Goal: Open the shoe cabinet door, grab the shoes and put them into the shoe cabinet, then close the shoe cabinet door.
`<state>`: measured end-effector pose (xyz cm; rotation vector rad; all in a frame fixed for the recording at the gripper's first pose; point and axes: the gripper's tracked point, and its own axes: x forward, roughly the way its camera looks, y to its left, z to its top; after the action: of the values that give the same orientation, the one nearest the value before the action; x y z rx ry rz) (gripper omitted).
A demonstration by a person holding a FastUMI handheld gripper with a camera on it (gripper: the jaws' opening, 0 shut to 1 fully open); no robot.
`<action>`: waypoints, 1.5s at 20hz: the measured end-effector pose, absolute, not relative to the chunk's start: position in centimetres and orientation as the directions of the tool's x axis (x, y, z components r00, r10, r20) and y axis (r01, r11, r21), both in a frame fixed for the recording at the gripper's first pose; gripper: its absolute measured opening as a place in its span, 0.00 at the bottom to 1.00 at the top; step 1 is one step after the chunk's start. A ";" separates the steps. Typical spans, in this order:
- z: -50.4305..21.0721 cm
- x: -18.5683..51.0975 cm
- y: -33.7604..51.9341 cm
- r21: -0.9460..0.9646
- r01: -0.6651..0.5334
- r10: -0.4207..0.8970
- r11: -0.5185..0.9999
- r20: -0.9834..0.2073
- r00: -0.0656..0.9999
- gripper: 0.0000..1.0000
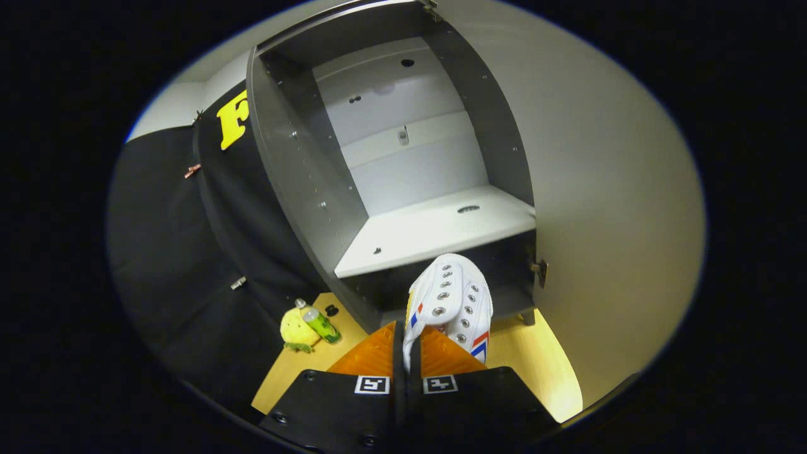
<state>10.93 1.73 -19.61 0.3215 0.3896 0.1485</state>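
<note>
Gripper view looks up into the shoe cabinet (pixel 296 164), the biggest thing ahead, a dark grey box whose door (pixel 605 208) is already swung wide to the right, its pale inner face running alongside the opening and a hinge (pixel 540 272) showing at the lower corner. Inside, a white shelf (pixel 435 233) splits the cabinet into an upper bay with a white back panel and a darker bay underneath; both look free of shoes as far as the frame lets me tell. The cabinet stands on small feet on a light wooden floor (pixel 523 353), with the booth's black cloth wall to its left. The tool (pixel 406 353) is pressed nearly together, pinching the white sneaker (pixel 451 296) by a thin edge near its collar, so the shoe hangs out in front with its eyelet rows and red and blue stripes facing the camera. It sits just ahead of the fingers, in line with the front edge of the shelf and the dark lower bay, not yet inside. Gripping by the edge keeps the bulk of the shoe forward, which should let it enter the cabinet first. My guess is the placing step is under way, with closing the door left. On the floor left of the cabinet lies a yellow plush toy (pixel 295 329) touching a small green bottle (pixel 320 323).
</note>
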 end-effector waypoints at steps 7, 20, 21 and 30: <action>-14.3 17.7 1.7 0.313 -0.084 0.183 0.946 -0.302 0.936 0.05; -16.5 36.5 2.2 0.198 -0.066 0.133 0.978 -0.346 0.929 0.04; -17.3 37.2 2.3 0.198 -0.059 0.128 0.979 -0.360 0.924 0.04; -20.3 39.1 3.7 0.209 -0.019 0.111 0.978 -0.437 0.892 0.05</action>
<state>39.14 3.66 -20.26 0.2025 0.4639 0.0677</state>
